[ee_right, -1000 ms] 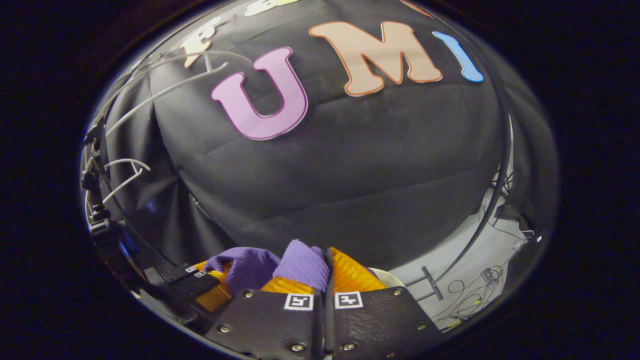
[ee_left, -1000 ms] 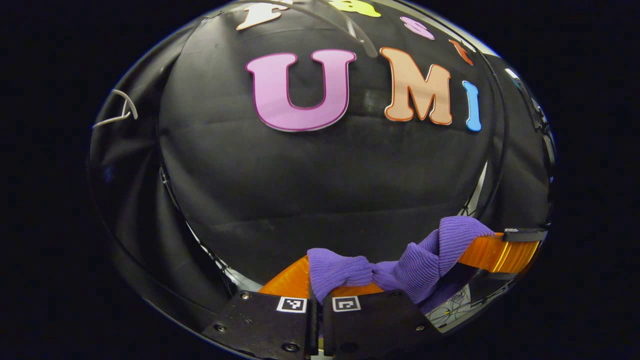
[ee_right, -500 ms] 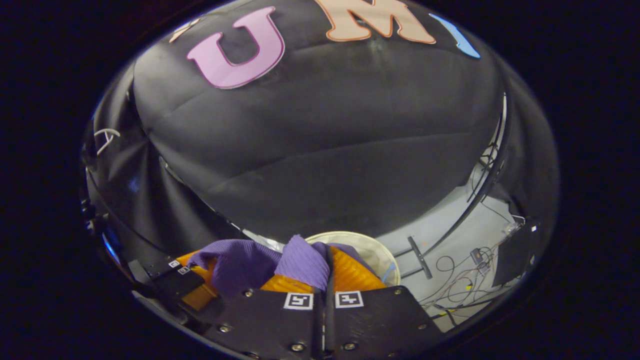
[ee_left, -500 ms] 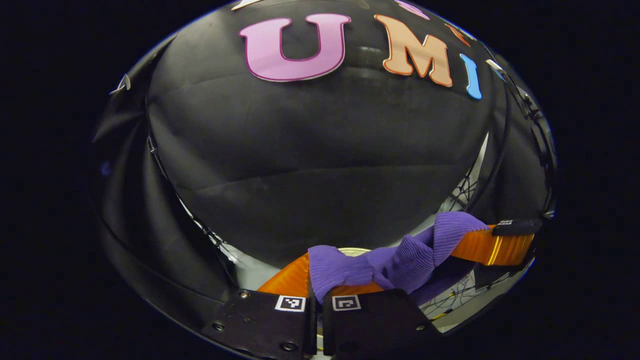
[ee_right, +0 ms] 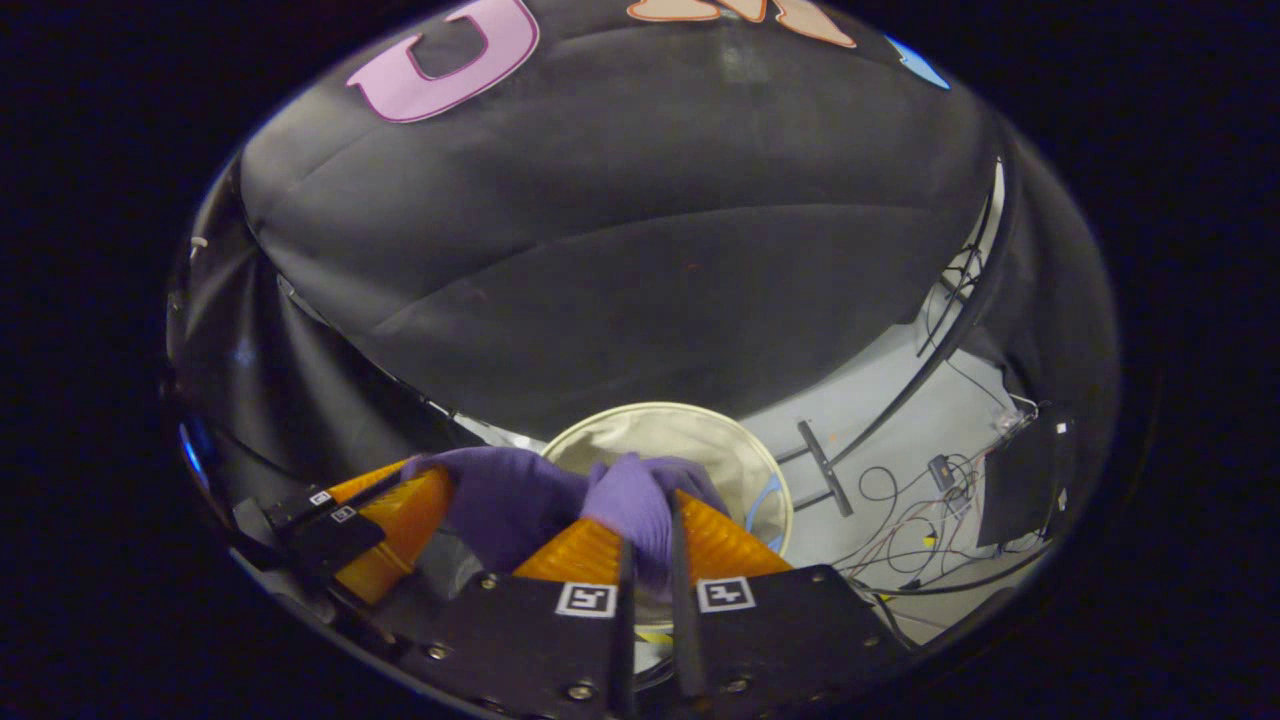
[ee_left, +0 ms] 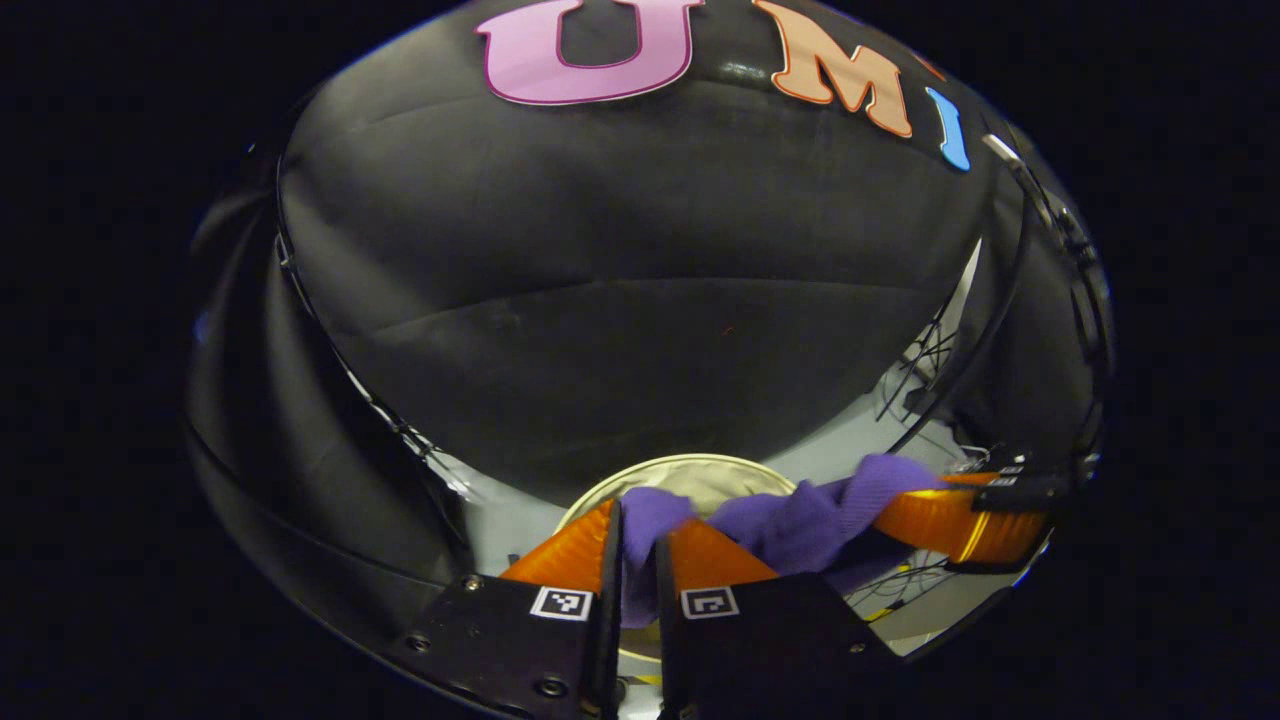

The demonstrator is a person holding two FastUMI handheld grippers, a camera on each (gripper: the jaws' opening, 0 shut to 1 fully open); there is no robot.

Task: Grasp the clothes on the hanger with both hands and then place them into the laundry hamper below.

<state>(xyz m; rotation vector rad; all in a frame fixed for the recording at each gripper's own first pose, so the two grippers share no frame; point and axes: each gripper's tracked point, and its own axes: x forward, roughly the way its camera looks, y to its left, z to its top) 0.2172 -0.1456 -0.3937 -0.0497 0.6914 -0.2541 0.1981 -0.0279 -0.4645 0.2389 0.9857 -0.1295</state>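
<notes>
- Left gripper (ee_left: pixel 634 535): the orange fingers (ee_left: pixel 567 550) are pinched nearly together, with just a thin slot left between them, and that slot is stuffed with the purple cloth (ee_left: pixel 790 520). So both fingers are clamped on the fabric.
- From there, in the left gripper view, the cloth runs off to the right as a loose, slightly sagging band and ends at the right gripper (ee_left: pixel 975 515), which sits low at the right edge.
- Right gripper (ee_right: pixel 647 535) in its own view is the same deal: the ribbed orange fingers (ee_right: pixel 575 550) are almost closed and a wad of cloth (ee_right: pixel 630 500) is squeezed in the gap. It has a firm hold.
- In the right gripper view the cloth bunches leftward to the left gripper (ee_right: pixel 385 515), which is low on the left side, its orange finger touching the fabric.
- Hamper (ee_right: pixel 700 425): a round, pale one with a light rim, standing on the grey floor (ee_right: pixel 900 420) just beyond the fingertips. In both views the cloth hangs in front of its open mouth, over the near rim (ee_left: pixel 690 462). I can't tell if any fabric actually touches it.
- Some cables (ee_right: pixel 920 500) are scattered on the floor to the right of the hamper, well apart from it.
</notes>
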